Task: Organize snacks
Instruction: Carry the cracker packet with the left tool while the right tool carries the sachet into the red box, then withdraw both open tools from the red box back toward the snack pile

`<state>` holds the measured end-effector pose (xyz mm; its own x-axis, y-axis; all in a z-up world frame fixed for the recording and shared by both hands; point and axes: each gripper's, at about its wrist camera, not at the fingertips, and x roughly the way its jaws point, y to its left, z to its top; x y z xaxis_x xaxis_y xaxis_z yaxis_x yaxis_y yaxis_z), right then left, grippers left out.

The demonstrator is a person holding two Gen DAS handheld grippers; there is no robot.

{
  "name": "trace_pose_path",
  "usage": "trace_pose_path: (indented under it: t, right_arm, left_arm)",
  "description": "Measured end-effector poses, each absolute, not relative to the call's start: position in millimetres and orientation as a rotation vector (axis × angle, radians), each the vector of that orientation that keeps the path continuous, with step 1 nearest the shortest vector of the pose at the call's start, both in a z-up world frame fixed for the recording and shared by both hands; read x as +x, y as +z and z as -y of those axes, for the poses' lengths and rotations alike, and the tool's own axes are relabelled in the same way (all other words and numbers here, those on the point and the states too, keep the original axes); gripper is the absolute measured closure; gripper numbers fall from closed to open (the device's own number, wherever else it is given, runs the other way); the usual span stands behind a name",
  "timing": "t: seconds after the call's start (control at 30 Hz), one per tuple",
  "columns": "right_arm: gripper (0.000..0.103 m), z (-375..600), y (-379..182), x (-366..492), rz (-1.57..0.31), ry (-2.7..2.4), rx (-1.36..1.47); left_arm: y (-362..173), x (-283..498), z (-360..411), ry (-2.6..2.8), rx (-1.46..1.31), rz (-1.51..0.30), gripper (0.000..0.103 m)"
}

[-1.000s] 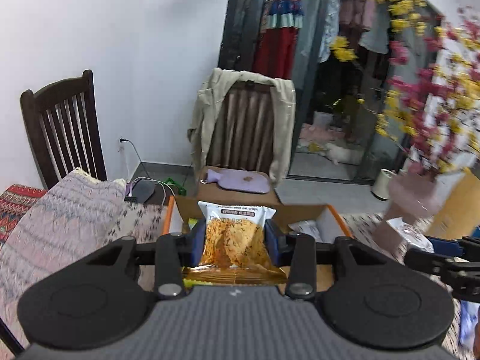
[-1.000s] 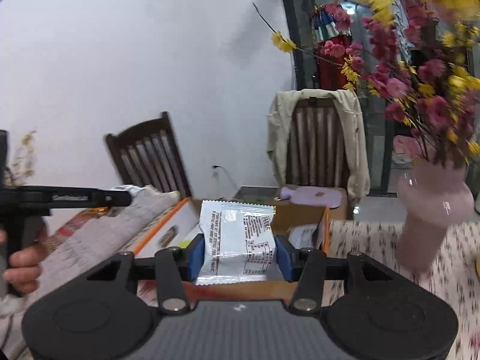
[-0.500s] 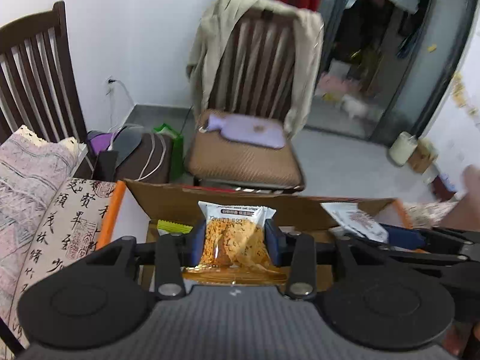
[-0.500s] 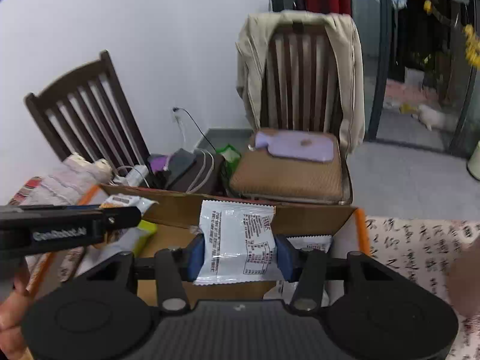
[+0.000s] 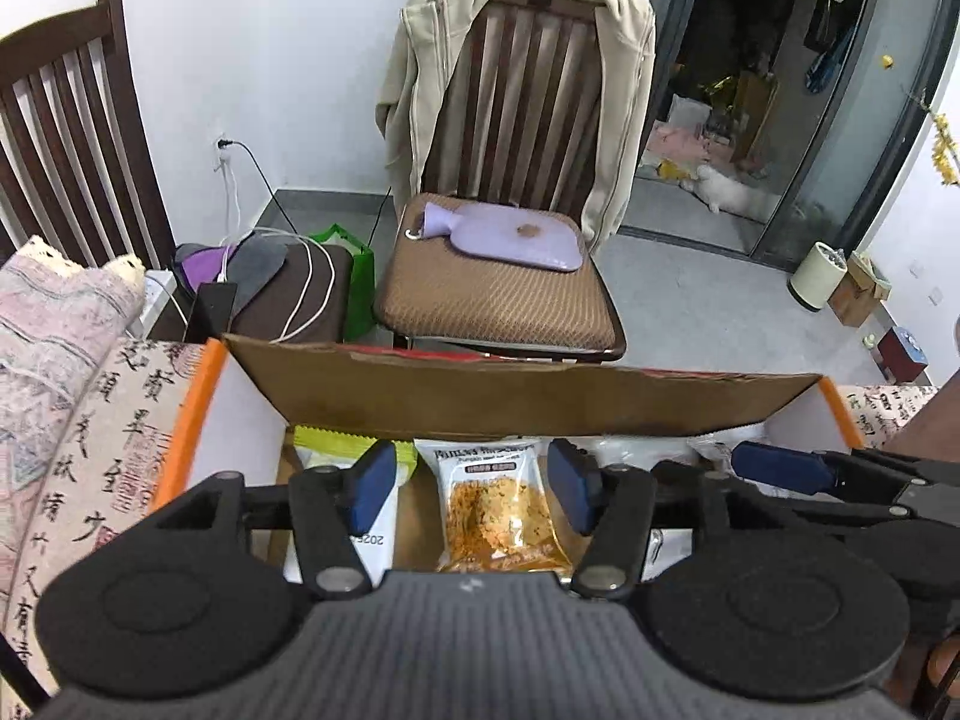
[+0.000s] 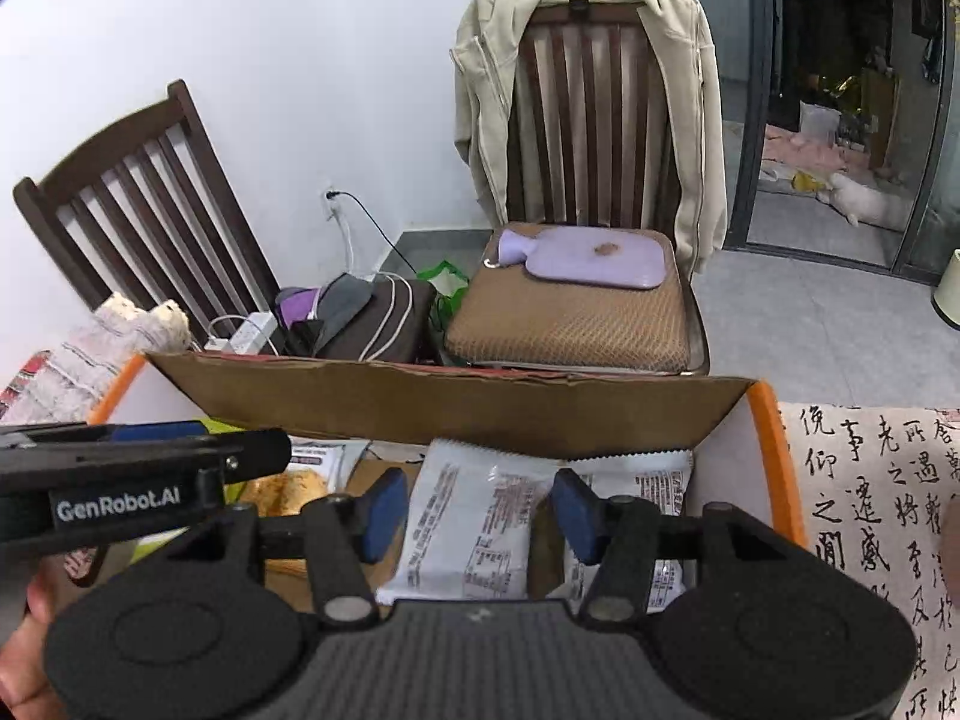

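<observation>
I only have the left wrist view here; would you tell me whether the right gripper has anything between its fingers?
Observer: Yes. A white snack packet lies inside the cardboard box, between the pads of the right gripper. Its jaws have just been opening and stand clear of the packet.
Operator: Thank you. Is anything lying beside that packet?
Observer: A second white packet lies to its right, next to the box's side wall.

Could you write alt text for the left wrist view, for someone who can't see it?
The left claw, pads just spread apart, frames an orange snack packet lying free in a cardboard box. Behind stands a wooden chair draped with a beige jacket.
</observation>
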<state>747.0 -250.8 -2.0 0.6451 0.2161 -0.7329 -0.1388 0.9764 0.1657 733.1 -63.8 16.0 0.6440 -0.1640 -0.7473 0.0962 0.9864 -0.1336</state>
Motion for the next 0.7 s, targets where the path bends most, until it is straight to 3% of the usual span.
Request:
trace_pose_path:
  t: [0.27, 0.37, 0.7]
  right_arm:
    - [0.048, 258, 36, 708, -0.814, 0.188, 0.068]
    - [0.047, 262, 50, 687, -0.807, 0.181, 0.061]
    - [0.031, 279, 110, 583, -0.772, 0.142, 0.03]
  left_arm:
    - [46, 706, 60, -0.147, -0.078, -0.837, 0.038]
    - [64, 684, 60, -0.154, -0.064, -0.822, 0.03]
    - [128, 588, 37, -0.109, -0.045, -0.755, 0.014]
